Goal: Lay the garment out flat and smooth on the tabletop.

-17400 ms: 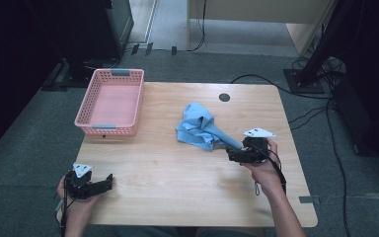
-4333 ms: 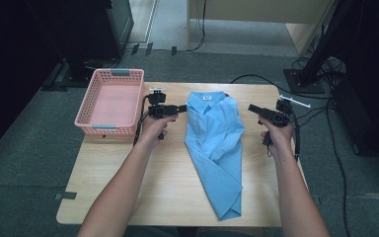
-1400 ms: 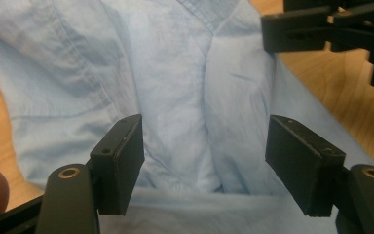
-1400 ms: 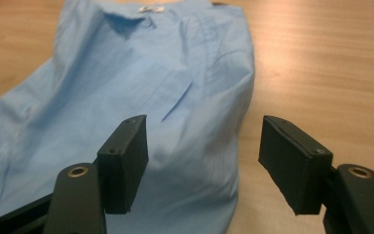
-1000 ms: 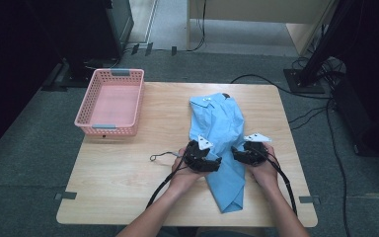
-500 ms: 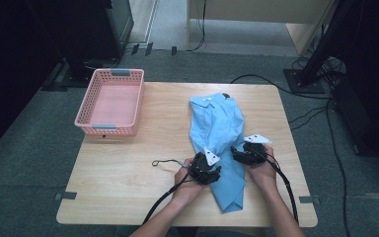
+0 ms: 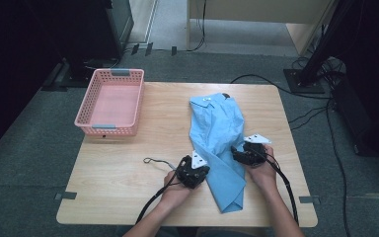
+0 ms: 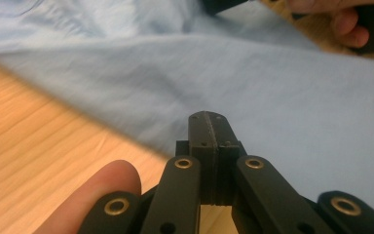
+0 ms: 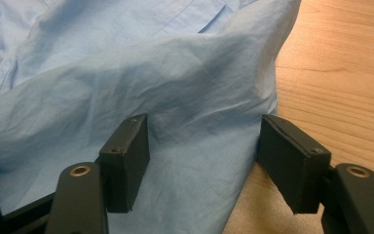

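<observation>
Light-blue cotton shirt (image 7: 220, 143), folded lengthwise on a wooden table (image 7: 128, 168).
Left gripper (image 8: 208, 127) pressed closed (empty); right gripper (image 9: 202, 146) spread wide astride its edge.

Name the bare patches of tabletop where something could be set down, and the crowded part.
Bare wood lies between the pink basket and the blue shirt, and along the table's near-left. It is crowded where the left gripper and right gripper flank the shirt.

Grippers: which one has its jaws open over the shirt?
The right gripper: its jaws stand wide apart astride the blue shirt. The left gripper has its jaws pressed together.
</observation>
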`<state>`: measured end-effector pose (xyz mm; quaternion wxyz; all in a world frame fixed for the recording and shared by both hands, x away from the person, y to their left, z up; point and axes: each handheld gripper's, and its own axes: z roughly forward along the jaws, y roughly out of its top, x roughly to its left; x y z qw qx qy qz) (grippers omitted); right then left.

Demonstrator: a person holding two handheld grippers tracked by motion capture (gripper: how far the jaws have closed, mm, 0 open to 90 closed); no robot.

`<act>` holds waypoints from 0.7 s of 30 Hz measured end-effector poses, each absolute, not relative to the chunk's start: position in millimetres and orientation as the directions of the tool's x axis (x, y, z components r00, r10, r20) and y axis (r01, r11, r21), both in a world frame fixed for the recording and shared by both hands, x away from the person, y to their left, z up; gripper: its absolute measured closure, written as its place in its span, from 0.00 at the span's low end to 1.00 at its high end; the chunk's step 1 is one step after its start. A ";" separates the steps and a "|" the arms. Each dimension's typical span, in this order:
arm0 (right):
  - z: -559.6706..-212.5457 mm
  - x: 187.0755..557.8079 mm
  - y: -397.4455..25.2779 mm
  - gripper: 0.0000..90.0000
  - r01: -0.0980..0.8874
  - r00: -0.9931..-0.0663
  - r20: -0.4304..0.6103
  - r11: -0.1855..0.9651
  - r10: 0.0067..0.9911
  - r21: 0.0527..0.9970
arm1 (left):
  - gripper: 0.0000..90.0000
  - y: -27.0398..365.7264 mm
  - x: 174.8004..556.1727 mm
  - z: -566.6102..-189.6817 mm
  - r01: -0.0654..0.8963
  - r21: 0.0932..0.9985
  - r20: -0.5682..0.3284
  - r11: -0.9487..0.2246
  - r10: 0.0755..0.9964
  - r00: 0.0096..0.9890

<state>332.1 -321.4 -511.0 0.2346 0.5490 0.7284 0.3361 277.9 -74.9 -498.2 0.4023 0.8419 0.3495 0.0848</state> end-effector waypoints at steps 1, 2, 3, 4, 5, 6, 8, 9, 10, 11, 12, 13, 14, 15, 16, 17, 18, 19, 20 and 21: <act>-511.0 332.1 -321.4 0.40 0.642 -0.287 0.027 0.171 0.958 0.747 | 1.00 -69.8 276.5 -498.1 0.524 0.736 -0.143 -0.429 0.658 0.739; -511.0 332.1 -321.4 0.40 0.642 -0.287 0.027 0.171 0.958 0.747 | 1.00 -65.6 274.6 -497.8 0.527 0.737 -0.145 -0.423 0.663 0.735; -511.0 332.1 -321.4 0.40 0.642 -0.287 0.027 0.171 0.958 0.747 | 1.00 -62.0 272.7 -496.5 0.527 0.740 -0.149 -0.418 0.662 0.734; -511.0 332.1 -321.4 0.40 0.642 -0.287 0.027 0.171 0.958 0.747 | 1.00 -59.8 270.1 -494.5 0.529 0.749 -0.172 -0.399 0.654 0.736; -511.0 332.1 -321.4 0.40 0.642 -0.287 0.027 0.171 0.958 0.747 | 0.94 -59.6 267.3 -492.1 0.531 0.754 -0.194 -0.387 0.641 0.742; -511.0 332.1 -321.3 0.40 0.642 -0.287 0.027 0.171 0.958 0.747 | 0.88 -61.8 263.6 -489.6 0.526 0.759 -0.197 -0.384 0.635 0.747; -511.0 332.1 -321.3 0.40 0.642 -0.287 0.027 0.171 0.958 0.747 | 0.77 -70.1 255.4 -485.0 0.508 0.771 -0.199 -0.384 0.612 0.765; -511.0 332.1 -321.3 0.40 0.642 -0.287 0.028 0.171 0.958 0.747 | 0.73 -75.8 251.0 -483.4 0.500 0.776 -0.200 -0.385 0.600 0.774; -510.9 332.1 -321.2 0.40 0.643 -0.285 0.028 0.169 0.958 0.747 | 0.70 -82.2 246.7 -482.6 0.488 0.781 -0.198 -0.389 0.587 0.785; -510.9 332.1 -321.1 0.40 0.643 -0.284 0.028 0.169 0.958 0.747 | 0.69 -89.0 242.9 -482.6 0.477 0.784 -0.193 -0.397 0.574 0.796; -510.9 332.0 -321.1 0.40 0.643 -0.284 0.028 0.169 0.958 0.747 | 0.67 -96.0 239.6 -483.1 0.469 0.782 -0.187 -0.410 0.563 0.805; -510.9 332.0 -321.1 0.40 0.643 -0.284 0.028 0.169 0.958 0.747 | 0.64 -102.6 237.0 -484.3 0.462 0.781 -0.182 -0.419 0.556 0.811; -510.9 332.0 -321.2 0.40 0.643 -0.284 0.028 0.169 0.958 0.747 | 0.62 -108.3 235.0 -485.7 0.459 0.779 -0.180 -0.428 0.548 0.817; -510.9 332.0 -321.2 0.40 0.643 -0.285 0.028 0.169 0.958 0.746 | 0.61 -113.4 233.5 -487.1 0.457 0.776 -0.178 -0.435 0.543 0.821; -510.9 332.0 -321.2 0.40 0.644 -0.284 0.028 0.169 0.958 0.746 | 0.59 -117.9 232.0 -488.6 0.458 0.772 -0.179 -0.440 0.541 0.822; -511.0 332.0 -321.3 0.40 0.643 -0.286 0.027 0.171 0.958 0.747 | 0.57 -121.9 230.6 -489.7 0.457 0.768 -0.176 -0.449 0.539 0.824; -510.9 332.0 -321.3 0.40 0.643 -0.286 0.026 0.172 0.958 0.746 | 0.55 -125.8 229.4 -490.9 0.455 0.766 -0.168 -0.455 0.541 0.824; -511.0 332.1 -321.3 0.40 0.642 -0.286 0.027 0.171 0.958 0.747 | 0.52 -129.2 228.7 -492.2 0.453 0.763 -0.160 -0.462 0.543 0.824; -511.0 332.0 -321.3 0.40 0.642 -0.286 0.027 0.171 0.958 0.747 | 0.50 -132.6 228.2 -493.7 0.453 0.759 -0.155 -0.467 0.547 0.823; -511.0 332.0 -321.2 0.40 0.643 -0.285 0.027 0.170 0.958 0.747 | 0.47 -135.4 228.4 -495.3 0.452 0.753 -0.142 -0.479 0.551 0.822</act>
